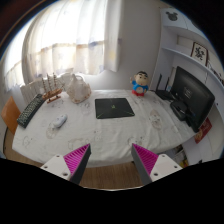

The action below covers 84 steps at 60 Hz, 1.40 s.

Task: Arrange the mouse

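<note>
Mouse [58, 122] lies on table [100, 135], beyond open claw [111, 160].

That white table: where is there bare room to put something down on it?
The table is barest along its near edge, between the black mouse pad and the open jaws of the gripper, which hold nothing. A second free patch lies between the mouse and the pad. The far left is crowded: a keyboard and piled items by the window.

You face: white table [110, 135], centre; curtained bright window [60, 35], upper left; dark monitor [190, 97], right; white wall [140, 35], upper centre.
</note>
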Each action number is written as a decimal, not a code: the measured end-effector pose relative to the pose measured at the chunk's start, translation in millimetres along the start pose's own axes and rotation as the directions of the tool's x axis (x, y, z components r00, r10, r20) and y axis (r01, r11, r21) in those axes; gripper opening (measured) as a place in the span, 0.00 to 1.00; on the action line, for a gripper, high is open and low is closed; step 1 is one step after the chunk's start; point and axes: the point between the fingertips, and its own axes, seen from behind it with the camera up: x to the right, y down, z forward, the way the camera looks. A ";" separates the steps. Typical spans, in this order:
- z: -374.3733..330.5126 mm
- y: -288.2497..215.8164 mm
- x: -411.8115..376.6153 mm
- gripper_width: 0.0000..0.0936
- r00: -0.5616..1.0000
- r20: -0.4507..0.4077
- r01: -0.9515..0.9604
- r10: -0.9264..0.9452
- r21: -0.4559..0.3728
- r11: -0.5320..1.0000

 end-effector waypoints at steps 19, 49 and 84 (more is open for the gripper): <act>25.6 7.2 -114.6 0.91 0.991 0.123 0.050 -0.048 -0.013 0.999; 92.5 -0.6 -291.2 0.91 0.964 0.242 0.093 -0.106 0.062 0.994; 237.4 -29.7 -330.5 0.91 0.972 0.227 0.043 -0.064 0.098 0.994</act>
